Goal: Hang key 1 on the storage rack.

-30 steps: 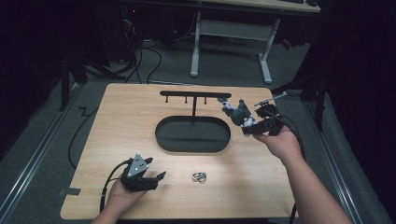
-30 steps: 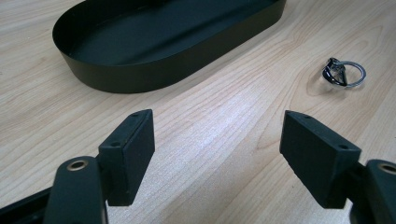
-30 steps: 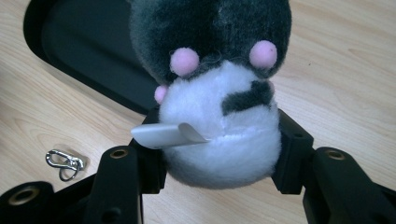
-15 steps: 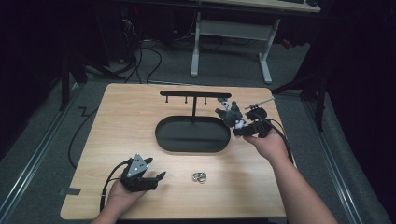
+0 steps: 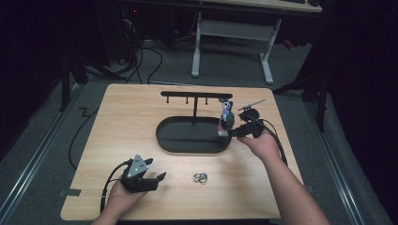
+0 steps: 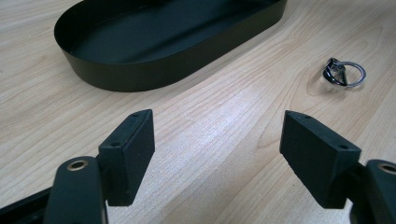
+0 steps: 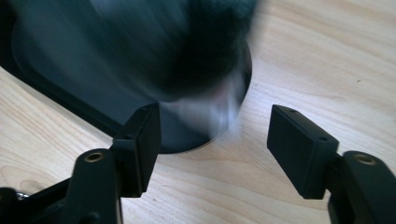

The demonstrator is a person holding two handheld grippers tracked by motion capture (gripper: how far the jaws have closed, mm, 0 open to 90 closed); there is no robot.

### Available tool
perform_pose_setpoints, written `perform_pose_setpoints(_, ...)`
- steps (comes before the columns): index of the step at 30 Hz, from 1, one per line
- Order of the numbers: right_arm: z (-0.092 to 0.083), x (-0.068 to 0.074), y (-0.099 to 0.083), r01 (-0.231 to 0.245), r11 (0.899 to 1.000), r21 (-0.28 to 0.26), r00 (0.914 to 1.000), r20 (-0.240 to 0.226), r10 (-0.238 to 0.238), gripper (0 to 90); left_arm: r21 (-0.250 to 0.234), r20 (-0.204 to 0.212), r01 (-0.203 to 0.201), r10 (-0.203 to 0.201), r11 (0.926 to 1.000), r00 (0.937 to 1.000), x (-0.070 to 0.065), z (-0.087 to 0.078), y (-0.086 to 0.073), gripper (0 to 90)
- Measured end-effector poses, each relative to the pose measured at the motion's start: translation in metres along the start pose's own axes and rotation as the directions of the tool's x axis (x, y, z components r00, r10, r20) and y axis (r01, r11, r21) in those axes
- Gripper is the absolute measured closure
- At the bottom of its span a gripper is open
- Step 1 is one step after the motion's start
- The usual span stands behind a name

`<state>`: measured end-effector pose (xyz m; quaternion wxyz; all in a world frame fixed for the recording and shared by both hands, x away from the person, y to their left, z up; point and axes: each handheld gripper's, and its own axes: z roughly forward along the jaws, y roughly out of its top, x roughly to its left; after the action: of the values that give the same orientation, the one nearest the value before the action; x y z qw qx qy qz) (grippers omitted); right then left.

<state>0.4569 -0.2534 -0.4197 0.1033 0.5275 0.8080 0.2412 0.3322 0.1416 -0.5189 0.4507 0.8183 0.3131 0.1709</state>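
Note:
A small grey and purple plush charm [image 5: 226, 114] stands upright at the right end of the black oval tray [image 5: 187, 146], under the right tip of the black hanging rack [image 5: 195, 95]. In the right gripper view the charm [image 7: 187, 51] is a dark blur beyond the jaws. My right gripper [image 5: 225, 131] [image 7: 212, 140] is just in front of the charm; its jaws have just been opening and stand apart with nothing between the pads. My left gripper [image 5: 157, 180] [image 6: 217, 149] rests open on the table at the near left. A metal key ring [image 5: 201, 177] [image 6: 343, 73] lies to its right.
The wooden table [image 5: 117, 131] carries the tray in the middle, with the rack's post rising from it. Beyond the far edge a white desk frame [image 5: 234, 33] and cables lie on the floor. A cable trails from each gripper.
My right gripper came down and to the left, to the tray's right end, carrying the charm. Its jaws then opened and let the charm go. The left gripper stayed put.

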Motion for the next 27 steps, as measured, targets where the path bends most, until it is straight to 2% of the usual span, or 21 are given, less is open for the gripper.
perform_pose_setpoints(6,-0.013,0.004,-0.006,0.029,0.999,-0.026,0.9996,0.007,-0.029,34.0,-0.003,-0.001,-0.001,0.001,1.0,1.0,0.0,0.0,0.0,27.1)
perform_pose_setpoints(9,-0.017,0.008,-0.014,0.058,0.998,-0.04,0.9982,0.015,-0.057,38.4,0.0,-0.002,0.0,0.0,1.0,1.0,0.001,0.001,0.0,27.1)
perform_pose_setpoints(11,-0.017,0.01,-0.021,0.057,0.997,-0.045,0.9984,0.008,-0.056,39.9,-0.001,-0.002,0.0,0.0,1.0,1.0,0.001,0.001,0.001,27.1)
perform_pose_setpoints(15,-0.015,0.018,-0.039,0.087,0.993,-0.074,0.9961,0.013,-0.087,45.7,0.0,-0.001,-0.002,0.002,1.0,1.0,0.0,0.002,0.001,27.2)
perform_pose_setpoints(17,-0.014,0.022,-0.05,0.105,0.988,-0.109,0.9945,0.008,-0.105,47.3,0.005,0.001,-0.003,0.003,1.0,1.0,0.0,0.002,0.001,27.1)
perform_pose_setpoints(23,-0.004,0.026,-0.084,0.103,0.984,-0.146,0.9935,-0.031,-0.109,47.6,-0.008,0.006,-0.009,0.009,0.9999,0.9999,-0.003,0.001,0.001,27.5)
perform_pose_setpoints(27,0.002,0.025,-0.109,0.078,0.98,-0.184,0.9936,-0.066,-0.091,47.4,-0.013,0.016,-0.016,0.017,0.9998,0.9997,-0.005,0.002,0.002,27.5)
